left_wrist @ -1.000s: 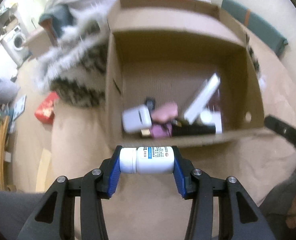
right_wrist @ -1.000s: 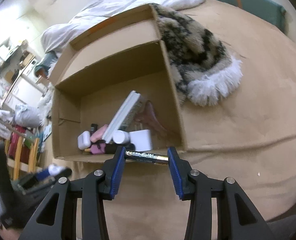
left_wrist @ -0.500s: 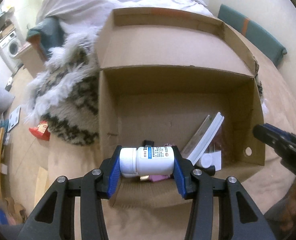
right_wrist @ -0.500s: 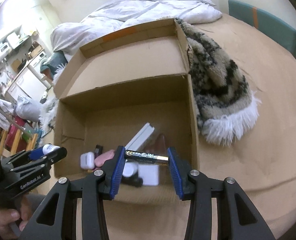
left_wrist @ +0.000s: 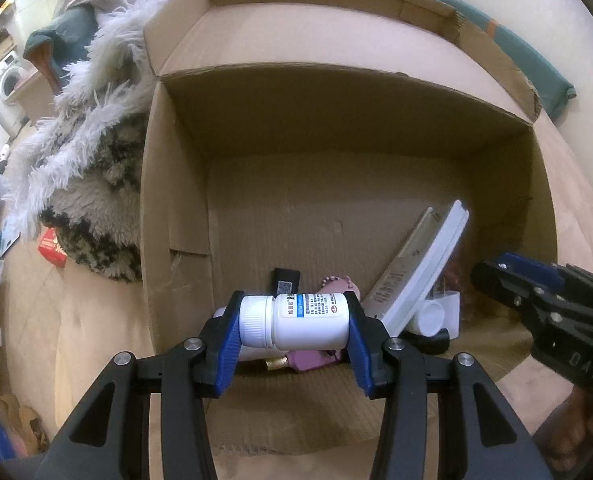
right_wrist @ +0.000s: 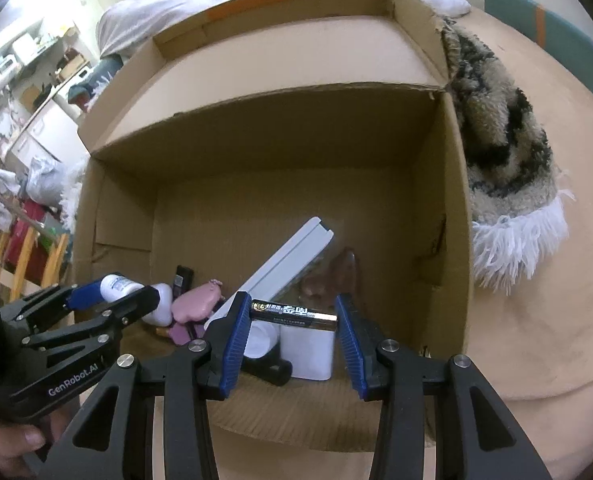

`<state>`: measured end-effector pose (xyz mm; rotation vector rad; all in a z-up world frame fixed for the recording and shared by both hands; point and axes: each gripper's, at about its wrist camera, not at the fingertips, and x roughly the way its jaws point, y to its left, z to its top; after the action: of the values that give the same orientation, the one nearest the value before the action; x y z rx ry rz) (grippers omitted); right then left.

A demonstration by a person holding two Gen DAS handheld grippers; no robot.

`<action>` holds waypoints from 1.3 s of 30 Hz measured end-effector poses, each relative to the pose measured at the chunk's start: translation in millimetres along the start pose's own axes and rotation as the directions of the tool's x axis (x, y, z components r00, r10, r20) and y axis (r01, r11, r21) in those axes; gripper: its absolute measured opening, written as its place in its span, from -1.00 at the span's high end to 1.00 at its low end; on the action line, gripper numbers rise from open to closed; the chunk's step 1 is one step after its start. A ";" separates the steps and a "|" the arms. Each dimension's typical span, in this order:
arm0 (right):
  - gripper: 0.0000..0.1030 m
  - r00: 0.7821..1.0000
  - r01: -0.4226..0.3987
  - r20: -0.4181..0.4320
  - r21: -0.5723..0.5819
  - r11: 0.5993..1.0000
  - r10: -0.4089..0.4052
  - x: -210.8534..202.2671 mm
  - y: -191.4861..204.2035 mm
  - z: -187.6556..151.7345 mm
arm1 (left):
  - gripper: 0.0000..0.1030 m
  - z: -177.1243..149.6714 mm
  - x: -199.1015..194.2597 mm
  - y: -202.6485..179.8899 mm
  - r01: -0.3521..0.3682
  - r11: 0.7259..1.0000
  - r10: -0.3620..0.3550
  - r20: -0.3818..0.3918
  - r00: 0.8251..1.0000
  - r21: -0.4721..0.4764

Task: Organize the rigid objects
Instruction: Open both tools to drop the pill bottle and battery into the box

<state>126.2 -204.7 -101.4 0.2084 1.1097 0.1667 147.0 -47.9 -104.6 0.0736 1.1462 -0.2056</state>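
Both grippers hold items above the near edge of the cardboard box (left_wrist: pixel 176 208).

Left gripper (left_wrist: pixel 294 322): jaws pinch a white pill bottle (left_wrist: pixel 296 321) sideways over the box's near-left contents. Right gripper (right_wrist: pixel 294 316): jaws pinch a battery (right_wrist: pixel 294 313) end to end over the box's near-right corner. Step in hand: depositing. Next move, likely: lower each item inside, then spread the jaws.

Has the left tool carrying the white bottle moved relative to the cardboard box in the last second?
Yes. The left tool with the white bottle moved forward over the cardboard box.
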 end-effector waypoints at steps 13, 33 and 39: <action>0.12 0.999 0.018 -0.035 0.024 1.000 -0.017 10.0 -2.1 -0.1 | 0.17 0.9 6.6 -4.8 -0.004 1.000 0.004 -0.012 1.000 -0.003; -0.55 0.989 -0.089 0.124 0.072 0.993 0.079 -27.5 -11.1 9.8 | -0.78 -0.9 -28.8 -1.9 0.046 0.998 -0.044 0.069 0.997 -0.038; -0.92 0.981 -0.099 0.174 0.072 0.992 0.086 -41.0 -10.4 9.5 | -0.78 -2.3 -52.9 -1.7 0.009 1.000 -0.007 0.131 0.991 -0.021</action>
<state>117.2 -225.3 -64.3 0.3403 0.9372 0.1840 123.7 -42.6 -57.4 0.0361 1.0176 -0.2025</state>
